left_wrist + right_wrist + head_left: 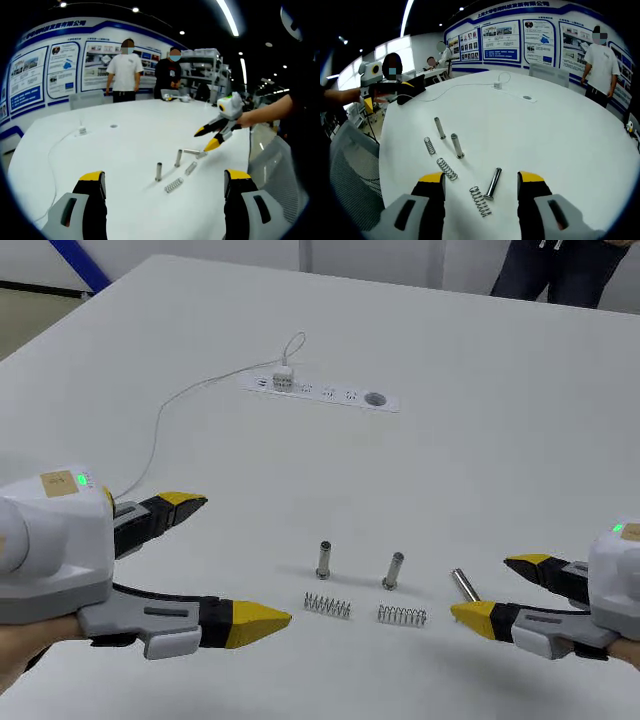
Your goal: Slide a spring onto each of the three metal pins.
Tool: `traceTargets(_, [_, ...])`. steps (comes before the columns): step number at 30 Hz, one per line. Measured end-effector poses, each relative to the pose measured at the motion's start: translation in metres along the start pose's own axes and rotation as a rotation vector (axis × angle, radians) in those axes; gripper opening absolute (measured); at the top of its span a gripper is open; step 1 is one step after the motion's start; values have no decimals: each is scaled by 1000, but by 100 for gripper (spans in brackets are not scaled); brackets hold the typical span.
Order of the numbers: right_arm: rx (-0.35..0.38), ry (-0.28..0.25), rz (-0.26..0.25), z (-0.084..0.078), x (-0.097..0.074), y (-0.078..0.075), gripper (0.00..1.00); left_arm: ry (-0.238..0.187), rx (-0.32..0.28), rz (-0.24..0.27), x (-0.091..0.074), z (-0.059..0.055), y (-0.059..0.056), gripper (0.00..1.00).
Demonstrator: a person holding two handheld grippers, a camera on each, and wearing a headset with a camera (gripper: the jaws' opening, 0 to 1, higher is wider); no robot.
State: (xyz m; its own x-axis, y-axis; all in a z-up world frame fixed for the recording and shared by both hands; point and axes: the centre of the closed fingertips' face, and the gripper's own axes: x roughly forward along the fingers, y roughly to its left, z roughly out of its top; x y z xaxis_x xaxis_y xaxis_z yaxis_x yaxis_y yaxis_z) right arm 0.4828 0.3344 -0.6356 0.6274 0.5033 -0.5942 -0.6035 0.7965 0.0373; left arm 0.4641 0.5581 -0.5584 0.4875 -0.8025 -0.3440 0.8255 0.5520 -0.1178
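Note:
On the white table (480,460) two metal pins stand upright (324,560) (393,570); a third pin (463,584) lies flat. Two springs (328,606) (402,616) lie in front of the upright pins. In the right gripper view a third spring (480,201) lies beside the flat pin (493,183), between the jaws. My right gripper (490,587) (481,177) is open just right of the flat pin, holding nothing. My left gripper (228,560) (165,177) is open and empty, left of the pins (159,171) and spring (173,185).
A white power strip (320,393) with a plugged-in adapter and a white cable (160,430) lies farther back on the table. A person (560,270) stands at the far edge. A mesh chair (350,170) sits by the table's near side.

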Motion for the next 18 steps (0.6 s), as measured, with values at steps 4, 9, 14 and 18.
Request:
traceTargets(4, [-1,17,-8,-2,3,-3,55,3,1,-2,2,-1,-1,100])
traceTargets(9, [4,27,-22,-1,9,-8,48,-1,-5,-10,7,-1,-3,100])
traceTargets(14, [22,56,-39,-4,19,-13,41,-2,-8,-15,10,-1,-3,100])
traceTargets(18, [35,81,-49,-7,27,-18,34,-6,-16,-10,9,-1,0,100])
